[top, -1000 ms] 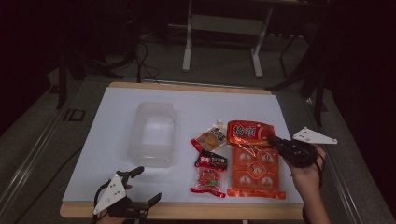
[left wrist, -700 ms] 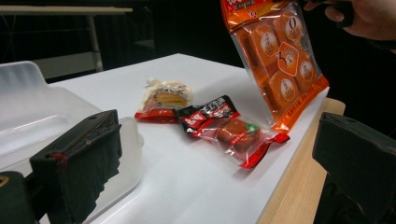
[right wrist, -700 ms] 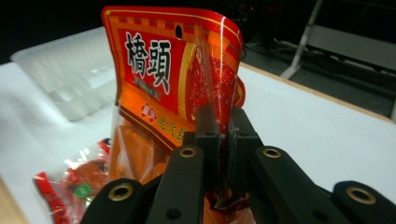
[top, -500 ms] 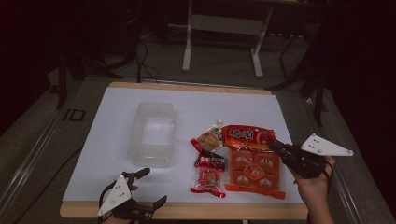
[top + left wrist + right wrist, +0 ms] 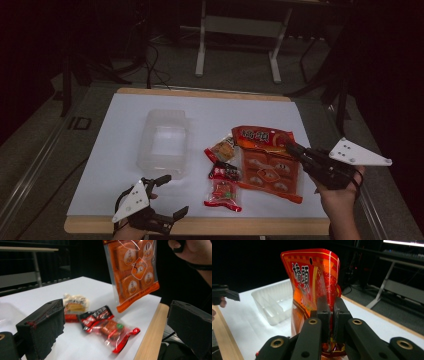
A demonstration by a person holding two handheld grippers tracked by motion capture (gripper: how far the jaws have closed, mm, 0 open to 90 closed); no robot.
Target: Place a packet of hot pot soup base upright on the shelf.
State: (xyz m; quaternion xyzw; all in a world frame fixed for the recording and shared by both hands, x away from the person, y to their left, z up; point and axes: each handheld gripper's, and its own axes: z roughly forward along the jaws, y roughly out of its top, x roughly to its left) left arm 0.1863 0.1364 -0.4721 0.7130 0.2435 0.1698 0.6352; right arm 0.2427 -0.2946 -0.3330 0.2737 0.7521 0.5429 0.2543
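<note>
The right tool pinched only the orange snack bag's edge; hanging, it could slip free. The left tool gaped empty.

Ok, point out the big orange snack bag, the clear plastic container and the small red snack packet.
big orange snack bag (image 5: 270, 167), high view, on its clear middle panel.
clear plastic container (image 5: 164, 142), high view, on its floor.
small red snack packet (image 5: 110, 328), left gripper view, on its clear centre.
</note>
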